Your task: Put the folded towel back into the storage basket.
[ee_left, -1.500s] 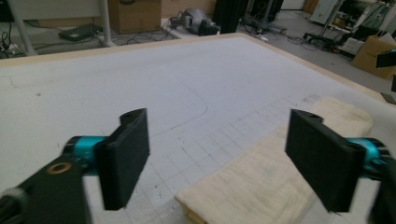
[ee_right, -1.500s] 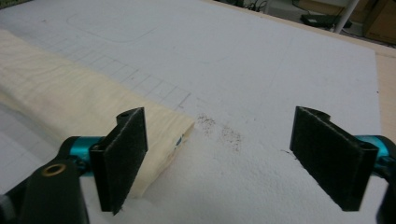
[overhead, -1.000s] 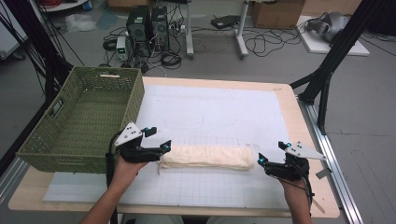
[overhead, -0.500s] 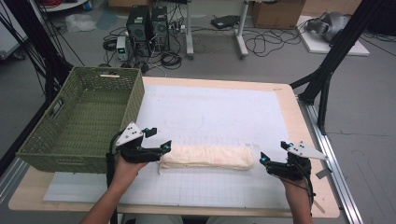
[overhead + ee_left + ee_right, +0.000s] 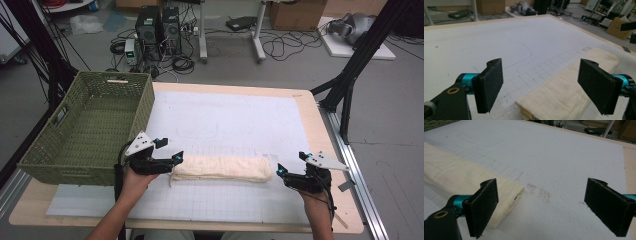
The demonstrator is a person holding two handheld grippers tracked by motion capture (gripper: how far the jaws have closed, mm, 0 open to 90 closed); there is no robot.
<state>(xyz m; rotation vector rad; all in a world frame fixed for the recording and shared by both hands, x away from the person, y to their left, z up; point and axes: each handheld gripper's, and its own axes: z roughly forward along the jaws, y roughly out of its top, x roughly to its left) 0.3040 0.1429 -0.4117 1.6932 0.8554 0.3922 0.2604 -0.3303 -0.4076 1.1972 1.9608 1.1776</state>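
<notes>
Obstacles: green wicker basket (image 5: 85, 127) along the surface's left edge; folded cream towel (image 5: 222, 168) lying crosswise near the front. Free room: white mat (image 5: 235, 117) behind the towel, bare to the far edge.

Grey floor strewn with cables (image 5: 280, 47), computer towers (image 5: 160, 25), cardboard boxes (image 5: 295, 14), and what seems a white board (image 5: 357, 47).

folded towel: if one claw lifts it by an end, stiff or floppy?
Likely floppy: the folded towel is soft cloth in loose layers, edges visible in the left gripper view. An end grab would probably let it sag and unfold. Looks light, unlikely to roll or slip.
</notes>
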